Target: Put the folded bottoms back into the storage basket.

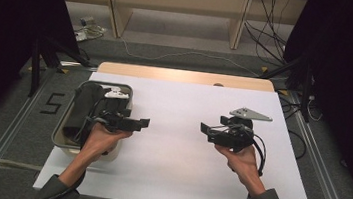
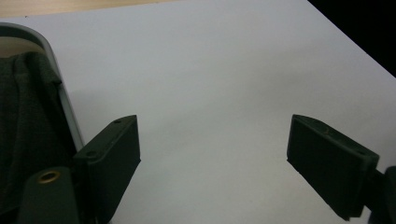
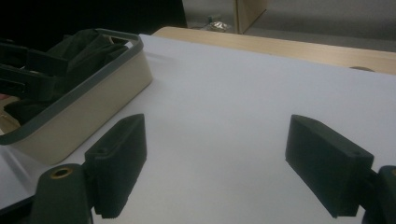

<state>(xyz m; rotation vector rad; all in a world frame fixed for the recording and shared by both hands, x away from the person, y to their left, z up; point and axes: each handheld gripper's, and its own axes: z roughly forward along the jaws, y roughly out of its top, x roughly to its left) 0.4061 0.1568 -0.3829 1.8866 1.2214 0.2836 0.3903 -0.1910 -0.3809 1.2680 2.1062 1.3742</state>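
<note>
Dark cloth [image 1: 84, 109] in bin [image 1: 69, 112] partly hidden by left hand [image 1: 101, 138].

There is one surface [image 1: 179, 145], covered by one white sheet [image 1: 181, 170], and on it stands one bin [image 1: 124, 104] holding one bundle of dark cloth [image 1: 82, 106]. Two hands come in, a left hand [image 1: 102, 139] and a right hand [image 1: 243, 160], each with one gripper: a left gripper [image 1: 144, 122] and a right gripper [image 1: 204, 131], each with two jaws.
</note>
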